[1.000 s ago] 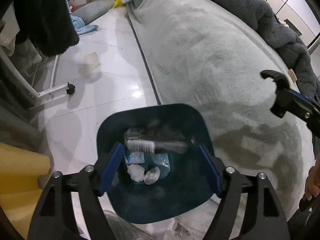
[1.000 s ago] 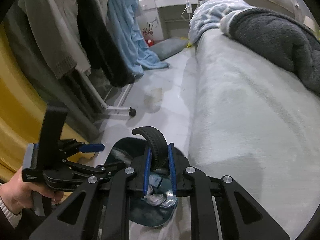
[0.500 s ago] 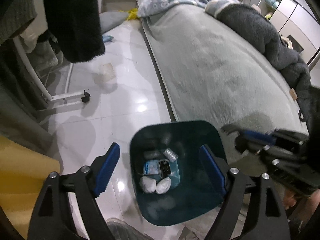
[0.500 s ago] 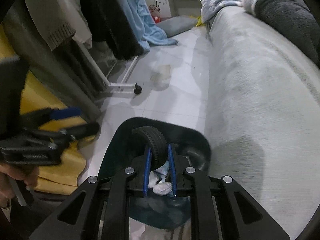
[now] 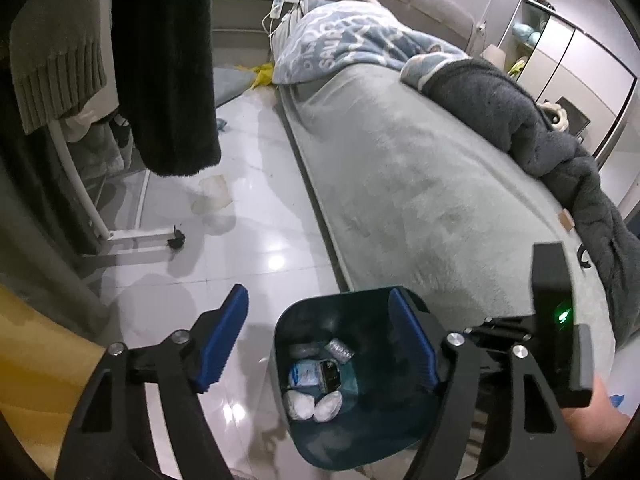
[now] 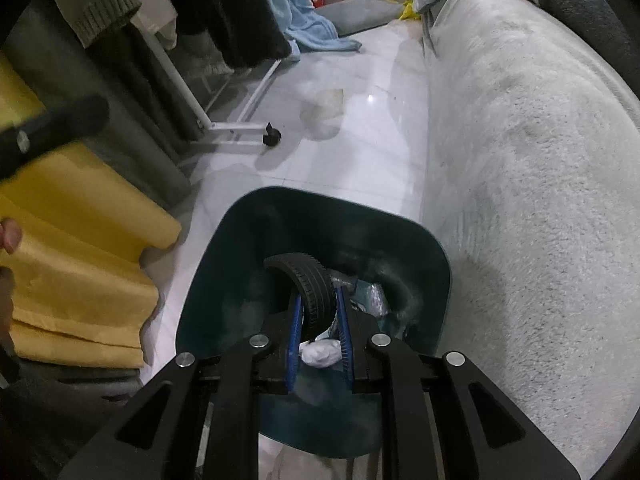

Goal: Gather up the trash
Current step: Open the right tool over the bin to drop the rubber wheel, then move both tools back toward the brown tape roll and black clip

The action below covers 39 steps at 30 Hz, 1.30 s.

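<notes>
Your right claw [image 6: 318, 316] is clamped tight on a small black toy tire [image 6: 310, 284], and it hangs just over the mouth of the dark teal trash bin [image 6: 224, 248]. Get the tire well inside the rim before you let go; it is round and will likely roll off if it clips the edge. Aim for the middle, above the white wads [image 6: 322, 352] and wrappers already lying at the bottom.

Your left claw [image 5: 316, 344] holds nothing; its jaws stand wide either side of the bin and are closing. Keep it clear of the drop.

The bin stands on a glossy white tile floor [image 6: 360, 152], right against the near edge of a grey plush bed [image 6: 520, 160]. Farther off on the floor lies a crumpled clear bag [image 6: 326, 104], probably your next pickup. A clothes rack [image 6: 236, 128] with hanging garments stands to the left, with a yellow cloth [image 6: 80, 240] nearer.
</notes>
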Motion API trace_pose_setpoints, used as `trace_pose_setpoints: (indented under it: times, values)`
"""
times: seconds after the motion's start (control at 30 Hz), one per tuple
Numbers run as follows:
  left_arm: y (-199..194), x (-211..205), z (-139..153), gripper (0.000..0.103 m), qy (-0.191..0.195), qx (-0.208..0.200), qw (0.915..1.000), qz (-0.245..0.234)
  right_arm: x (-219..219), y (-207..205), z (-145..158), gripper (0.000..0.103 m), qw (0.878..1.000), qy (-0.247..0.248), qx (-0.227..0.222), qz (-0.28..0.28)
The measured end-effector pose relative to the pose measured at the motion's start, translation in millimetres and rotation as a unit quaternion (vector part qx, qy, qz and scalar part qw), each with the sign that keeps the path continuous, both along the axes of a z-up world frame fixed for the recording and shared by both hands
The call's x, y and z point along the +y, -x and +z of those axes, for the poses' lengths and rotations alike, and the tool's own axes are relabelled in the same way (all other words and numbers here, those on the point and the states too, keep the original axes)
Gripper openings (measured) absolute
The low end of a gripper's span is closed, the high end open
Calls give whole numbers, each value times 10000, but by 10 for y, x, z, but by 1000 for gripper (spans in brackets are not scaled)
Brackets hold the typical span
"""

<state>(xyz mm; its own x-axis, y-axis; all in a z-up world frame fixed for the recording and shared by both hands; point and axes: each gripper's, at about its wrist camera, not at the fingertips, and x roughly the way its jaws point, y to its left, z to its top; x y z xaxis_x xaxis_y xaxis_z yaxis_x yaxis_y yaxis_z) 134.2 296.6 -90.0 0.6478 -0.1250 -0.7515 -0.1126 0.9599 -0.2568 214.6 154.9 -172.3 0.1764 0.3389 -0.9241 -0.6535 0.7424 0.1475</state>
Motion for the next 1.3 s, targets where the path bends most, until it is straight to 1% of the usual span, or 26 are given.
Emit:
trace_pose_setpoints:
  times: [0.13, 0.17, 0.2, 0.27, 0.47, 0.57, 0.67, 0.83, 1.07, 1.3]
  values:
    - [0, -34, 116, 72, 42, -261, 9997, -8, -16, 20, 6, 18, 10000, 10, 50, 46]
    - [1, -43, 151, 72, 45, -320, 9995, -11, -27, 26, 24, 24, 10000, -12, 56, 58]
    - [-4, -70, 203, 72, 54, -413, 9991, -23, -30, 31, 52, 39, 10000, -44, 59, 66]
    - [-10, -125, 274, 72, 68, -532, 9985, -58, -71, 48, 154, 54, 9998, -161, -9, 90]
    - [-63, -354, 515, 72, -60, -895, 9959, -151, -222, 70, 456, 54, 9985, -452, -259, 158]
    - [-83, -470, 637, 72, -118, -1068, 9940, -219, -335, 60, 589, 55, 9969, -698, -340, 139]
    - [-102, -607, 708, 72, -163, -1211, 9921, -268, -445, 62, 772, 58, 9945, -884, -552, 141]
    - [-186, -837, 788, 72, -142, -1306, 9905, -408, -758, 26, 975, 60, 9908, -1023, -884, 30]
    - [-310, -1198, 847, 74, -129, -1365, 9888, -582, -1302, -101, 1095, 63, 9863, -1074, -1189, -397]
    - [-422, -1591, 801, 74, -221, -1333, 9873, -836, -1826, -170, 1193, 64, 9809, -1094, -1406, -785]
